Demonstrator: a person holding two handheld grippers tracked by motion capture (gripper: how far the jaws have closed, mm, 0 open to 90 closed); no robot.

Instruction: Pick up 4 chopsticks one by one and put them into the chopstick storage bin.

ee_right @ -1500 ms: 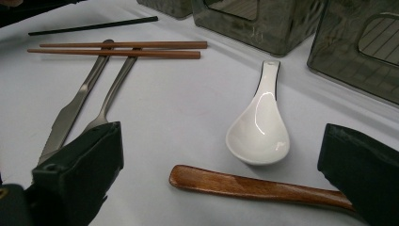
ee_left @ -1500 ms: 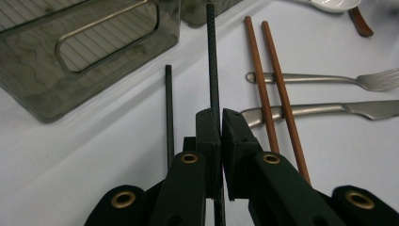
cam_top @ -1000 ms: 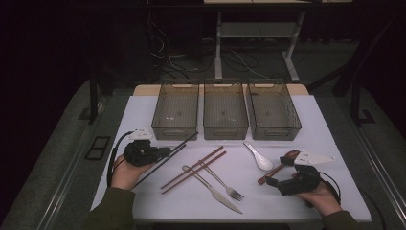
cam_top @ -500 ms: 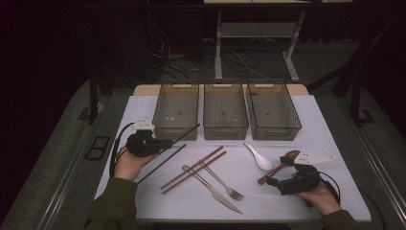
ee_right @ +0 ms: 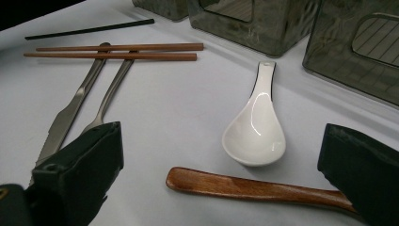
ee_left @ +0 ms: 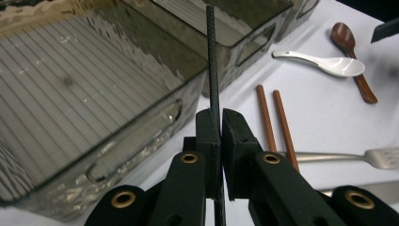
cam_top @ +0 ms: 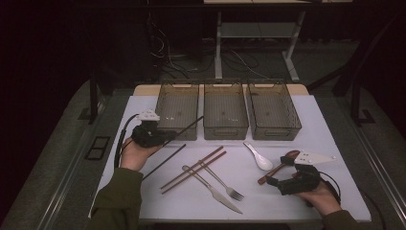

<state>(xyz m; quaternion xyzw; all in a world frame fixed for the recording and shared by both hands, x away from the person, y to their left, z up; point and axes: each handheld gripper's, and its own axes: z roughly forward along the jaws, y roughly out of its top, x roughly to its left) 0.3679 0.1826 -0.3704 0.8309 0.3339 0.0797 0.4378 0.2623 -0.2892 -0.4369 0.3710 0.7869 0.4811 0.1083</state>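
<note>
- Tongs in the left hand (cam_top: 165,135) are clamped narrow on a black chopstick (ee_left: 211,56); the grip sits partway along the stick, so its long end points ahead over the near wall of the left bin (cam_top: 177,103), likely so it can be tipped in.
- Its twin, a second black chopstick (cam_top: 163,162), lies flat on the counter (cam_top: 311,120) just below the left hand, apart from the held one.
- Right tongs (cam_top: 272,181) hover wide with nothing between them, low over a wooden spoon (ee_right: 254,188) at the counter's right, as if lined up to take its handle.
- White spoon (ee_right: 256,129) lies just beyond the wooden one, bowl toward the tongs, close but seemingly not touching.
- Two brown chopsticks (cam_top: 194,169) lie side by side at centre, crossing over a knife (cam_top: 213,191) and a fork (cam_top: 218,180).
- Three clear bins stand in a row at the far edge, middle bin (cam_top: 225,108) and right bin (cam_top: 273,108) almost touching their neighbours; all look empty.
- Open counter lies to the left of the bins and along the near edge; the centre is crowded, so the left hand has the freer path forward.
</note>
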